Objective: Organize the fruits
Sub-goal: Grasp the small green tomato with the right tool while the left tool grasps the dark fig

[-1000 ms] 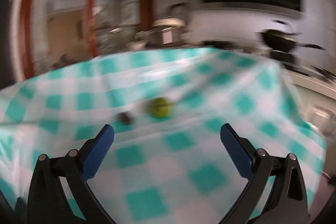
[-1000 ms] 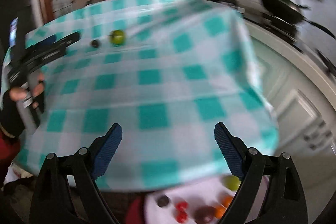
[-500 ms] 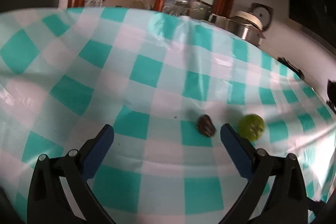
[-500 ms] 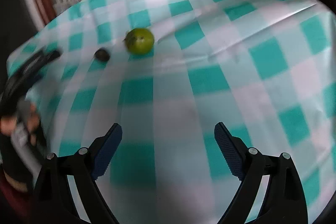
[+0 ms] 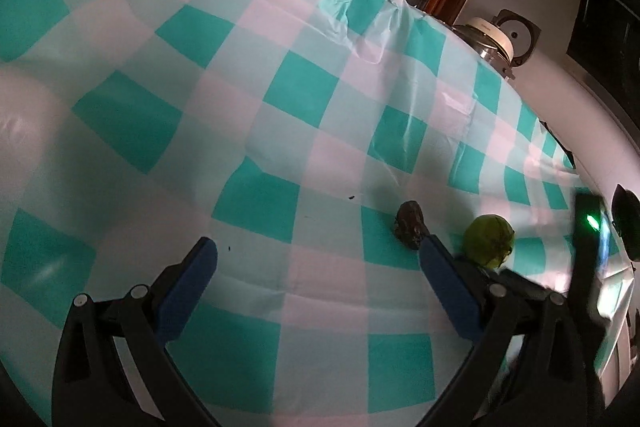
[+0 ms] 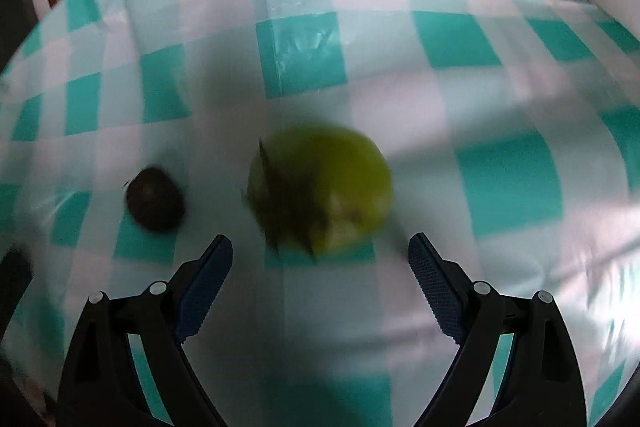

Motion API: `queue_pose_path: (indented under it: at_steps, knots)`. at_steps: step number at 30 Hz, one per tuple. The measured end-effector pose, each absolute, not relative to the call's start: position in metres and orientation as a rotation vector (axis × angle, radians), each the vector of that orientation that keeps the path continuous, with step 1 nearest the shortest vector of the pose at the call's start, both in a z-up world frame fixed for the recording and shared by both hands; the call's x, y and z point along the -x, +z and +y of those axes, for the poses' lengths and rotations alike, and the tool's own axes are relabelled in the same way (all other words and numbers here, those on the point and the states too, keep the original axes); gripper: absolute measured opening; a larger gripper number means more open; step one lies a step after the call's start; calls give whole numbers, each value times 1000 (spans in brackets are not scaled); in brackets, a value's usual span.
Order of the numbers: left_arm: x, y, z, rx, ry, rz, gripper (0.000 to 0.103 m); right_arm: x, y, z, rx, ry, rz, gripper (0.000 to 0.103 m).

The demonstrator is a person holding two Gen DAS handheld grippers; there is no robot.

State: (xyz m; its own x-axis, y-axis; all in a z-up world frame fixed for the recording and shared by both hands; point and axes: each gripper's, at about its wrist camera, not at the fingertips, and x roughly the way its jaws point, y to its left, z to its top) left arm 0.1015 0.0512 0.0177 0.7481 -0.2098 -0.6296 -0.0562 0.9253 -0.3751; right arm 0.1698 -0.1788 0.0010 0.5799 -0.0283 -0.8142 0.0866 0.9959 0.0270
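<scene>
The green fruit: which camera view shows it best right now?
The right wrist view: the green fruit fills the centre, unobstructed though blurred, just ahead of the open right gripper. The left wrist view shows it small, near the right edge, partly behind a finger.

The left hand-held gripper has two black plastic arms, each built as an open frame with a long slot through it, and each carrying a flat blue pad on its inner face. Two round silver screw heads sit on the top edge of each arm, one near the pad and one farther back. The right hand-held gripper has the same build: black slotted arms, paired silver screws, and blue pads whose inner faces show a fine ribbed texture. In the left wrist view, the right one's body appears as a blurred dark block with a small green light.
</scene>
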Motion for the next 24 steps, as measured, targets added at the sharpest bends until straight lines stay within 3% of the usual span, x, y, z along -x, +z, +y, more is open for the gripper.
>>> queue_pose_path:
  at_steps: [6, 9, 22, 24]
  knots:
    - [-103, 14, 53, 417, -78, 739, 102, -193, -1, -178, -80, -113, 952, 85]
    - [-103, 14, 47, 392, -83, 740, 102, -187, 2, -180, -83, -117, 918, 63]
    - [-153, 11, -18, 229, -274, 840, 101, -89, 9, -240, -471, -136, 717, 62]
    - [-168, 8, -30, 195, -284, 867, 90, -86, 12, -241, -487, -135, 696, 62]
